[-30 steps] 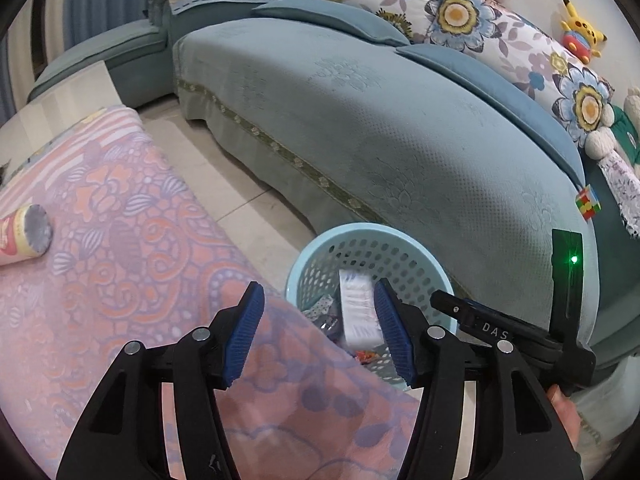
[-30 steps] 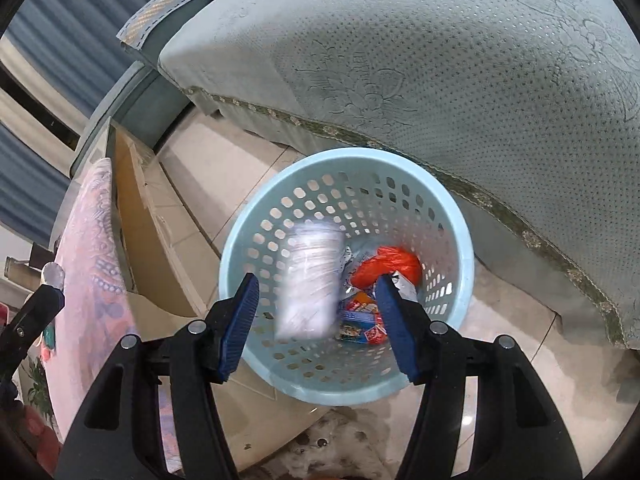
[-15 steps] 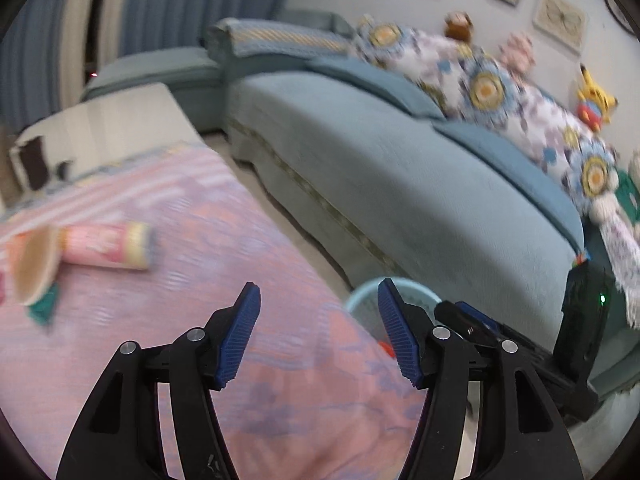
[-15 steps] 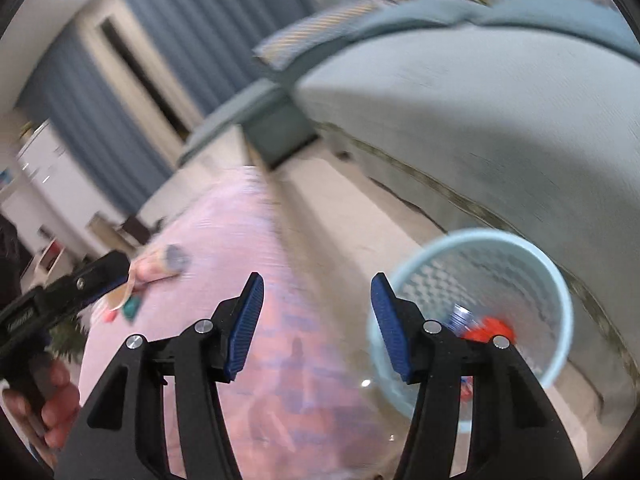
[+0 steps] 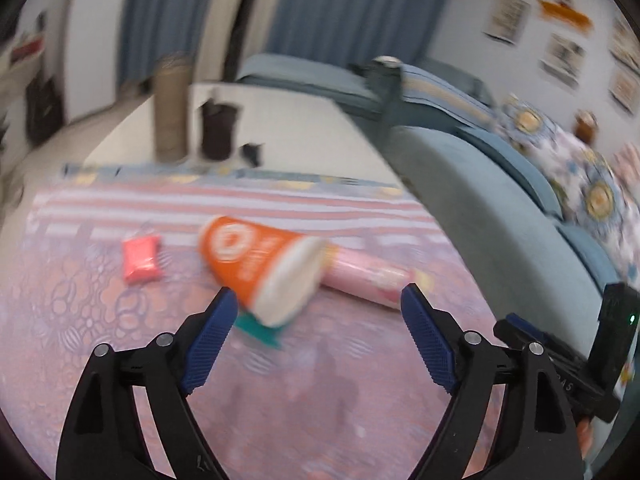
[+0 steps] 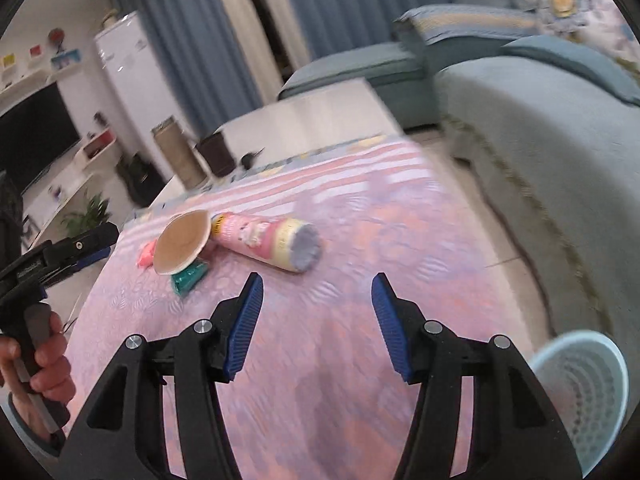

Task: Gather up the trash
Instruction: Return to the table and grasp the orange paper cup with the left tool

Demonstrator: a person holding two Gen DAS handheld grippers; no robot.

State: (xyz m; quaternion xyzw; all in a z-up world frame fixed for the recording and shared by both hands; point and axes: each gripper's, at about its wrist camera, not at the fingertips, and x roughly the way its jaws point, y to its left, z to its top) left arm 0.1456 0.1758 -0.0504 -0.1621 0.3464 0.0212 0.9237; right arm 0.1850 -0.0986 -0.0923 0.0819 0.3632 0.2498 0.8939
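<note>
On the pink patterned tablecloth (image 5: 320, 400) lie an orange paper cup (image 5: 260, 268) on its side, a pink tube can (image 5: 368, 276) behind it, a teal wrapper (image 5: 256, 326) under the cup, and a small pink packet (image 5: 140, 260). My left gripper (image 5: 316, 308) is open and empty, just short of the cup. My right gripper (image 6: 316, 292) is open and empty above the cloth, short of the tube can (image 6: 268, 242) and the cup (image 6: 182, 242). The light blue trash basket (image 6: 588, 392) stands on the floor at lower right.
A tan flask (image 5: 172, 112) and a dark cup (image 5: 218, 130) stand on the bare far end of the table. A blue-green sofa (image 6: 552, 128) runs along the right. The left gripper's handle and hand (image 6: 36, 344) show at the left edge.
Both grippers swung away from the basket, where a white item had dropped in, toward the table. The cup and tube can now lie close ahead. Both stay open.
</note>
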